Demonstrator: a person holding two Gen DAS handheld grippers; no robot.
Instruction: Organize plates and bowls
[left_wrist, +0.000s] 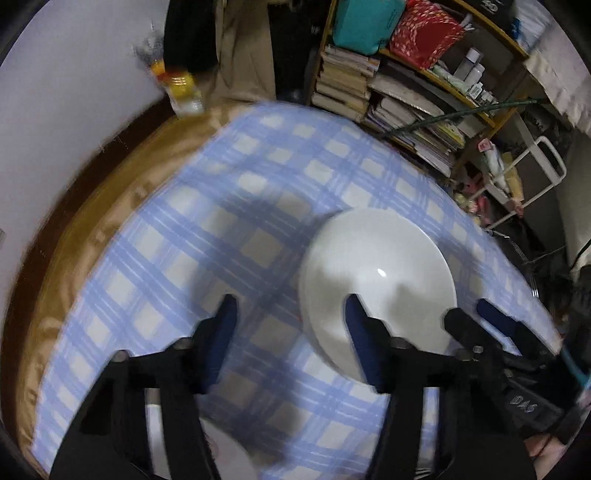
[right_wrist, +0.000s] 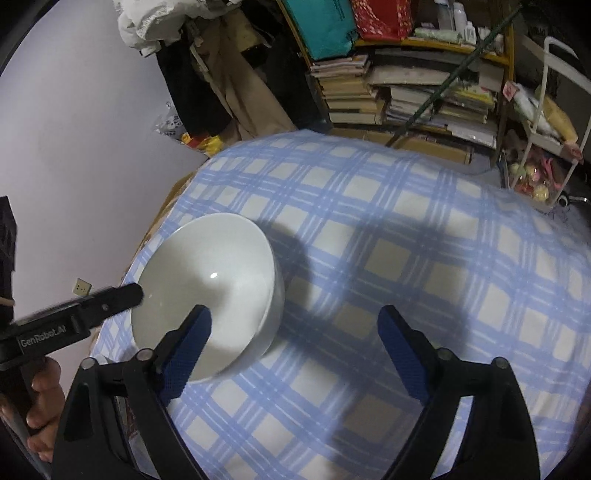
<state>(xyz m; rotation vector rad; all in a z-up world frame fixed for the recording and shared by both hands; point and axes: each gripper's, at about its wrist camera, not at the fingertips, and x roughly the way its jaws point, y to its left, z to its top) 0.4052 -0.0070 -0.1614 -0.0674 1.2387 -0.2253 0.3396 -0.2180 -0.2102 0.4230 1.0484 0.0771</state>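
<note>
A white bowl (left_wrist: 376, 280) stands upright on the blue checked tablecloth (left_wrist: 177, 236). My left gripper (left_wrist: 290, 312) hangs over the bowl's left rim: its right finger is over the bowl's inside and its left finger is outside, over the cloth. The pads do not press on the bowl, so the gripper is open. In the right wrist view the same bowl (right_wrist: 207, 291) lies at the left. My right gripper (right_wrist: 295, 321) is wide open; its left finger overlaps the bowl's near side and its right finger is over bare cloth (right_wrist: 406, 258). A finger of the left gripper (right_wrist: 110, 301) reaches the bowl's far-left rim.
Another white dish (left_wrist: 229, 458) shows partly under the left gripper at the table's near edge. A crowded bookshelf (left_wrist: 406, 96) and a white cart (right_wrist: 546, 155) stand beyond the table. A pale wall (right_wrist: 74, 147) runs along the left. A hand (right_wrist: 44, 387) holds the left gripper.
</note>
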